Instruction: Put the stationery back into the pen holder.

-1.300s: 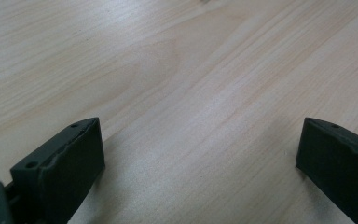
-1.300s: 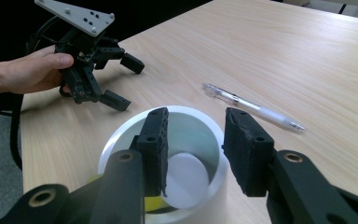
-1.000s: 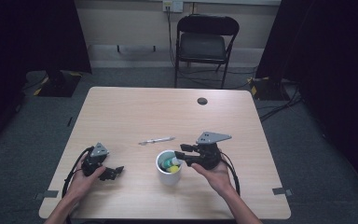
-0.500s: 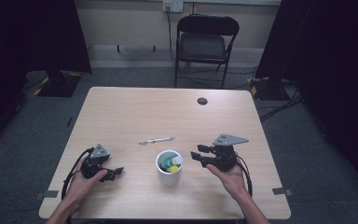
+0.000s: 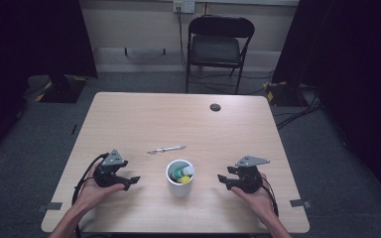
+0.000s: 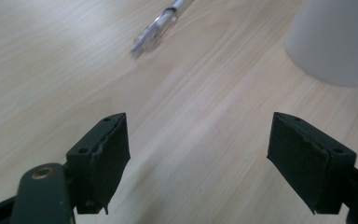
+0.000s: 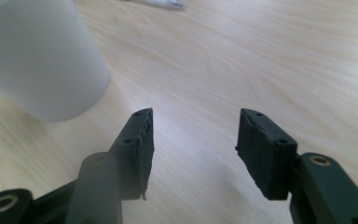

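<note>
A white cup (image 5: 180, 177) is seen low in the middle of the high view, on a wooden table (image 5: 238, 129); a green thing and a yellow thing are packed inside it, too small to be told apart well. The left gripper (image 5: 130, 181) is held at the lower left, near the cup; its 2 jaws are spread wide with nothing between them. The right gripper (image 5: 223, 179) is held at the lower right, near the cup; its jaws are apart too, and bare wood is seen between them. A clear pen (image 5: 166, 149) is laid just above the cup; a small dark disc (image 5: 215, 107) is seen far up the table; a black chair (image 5: 217, 47) is stood behind it. Nothing is placed between either gripper and the cup.
</note>
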Available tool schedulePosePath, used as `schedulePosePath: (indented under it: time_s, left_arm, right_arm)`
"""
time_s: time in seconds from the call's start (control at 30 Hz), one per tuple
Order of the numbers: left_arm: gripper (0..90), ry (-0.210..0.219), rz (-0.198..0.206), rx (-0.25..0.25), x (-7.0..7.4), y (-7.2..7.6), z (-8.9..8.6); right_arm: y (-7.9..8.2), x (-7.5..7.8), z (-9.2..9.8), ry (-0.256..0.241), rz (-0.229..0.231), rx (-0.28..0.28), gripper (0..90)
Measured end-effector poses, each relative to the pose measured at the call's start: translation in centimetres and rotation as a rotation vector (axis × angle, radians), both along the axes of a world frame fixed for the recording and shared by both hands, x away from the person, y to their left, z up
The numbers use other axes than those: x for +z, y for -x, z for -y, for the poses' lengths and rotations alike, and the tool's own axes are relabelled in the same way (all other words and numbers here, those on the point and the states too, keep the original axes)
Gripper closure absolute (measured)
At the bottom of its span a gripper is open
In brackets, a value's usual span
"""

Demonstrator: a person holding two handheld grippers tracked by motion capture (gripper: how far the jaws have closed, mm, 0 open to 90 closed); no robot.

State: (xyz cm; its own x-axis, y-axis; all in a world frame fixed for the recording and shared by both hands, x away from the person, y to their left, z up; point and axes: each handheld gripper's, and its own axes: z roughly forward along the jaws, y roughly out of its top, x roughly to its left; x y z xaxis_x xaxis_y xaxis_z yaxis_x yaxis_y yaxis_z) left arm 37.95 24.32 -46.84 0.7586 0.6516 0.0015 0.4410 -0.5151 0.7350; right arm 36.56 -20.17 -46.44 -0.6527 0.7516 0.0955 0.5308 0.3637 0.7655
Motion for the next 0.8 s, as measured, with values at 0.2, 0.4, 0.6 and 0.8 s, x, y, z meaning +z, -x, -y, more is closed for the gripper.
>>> schedulePosePath:
  time_s: [0.2, 0.4, 0.6, 0.8]
  left_arm:
    - [29.1, -0.003, 0.022, -0.046, 1.6, -1.6, 1.9]
    - [36.4, 0.030, 0.047, -0.031, 2.1, -3.2, 2.9]
    - [50.0, 0.025, 0.030, -0.031, 1.9, -5.3, 3.9]
    - [59.4, 0.024, 0.048, -0.045, 2.0, -7.3, 5.1]
  right_arm:
    - [-0.7, -2.2, 0.6, 0.040, -0.040, -0.026, 40.1]
    - [-0.8, -2.9, 0.5, 0.074, -0.025, -0.035, 34.8]
    - [-0.4, -3.5, 0.1, 0.092, 0.042, -0.030, 30.7]
    - [-0.4, -3.5, 0.1, 0.092, 0.040, -0.031, 30.7]
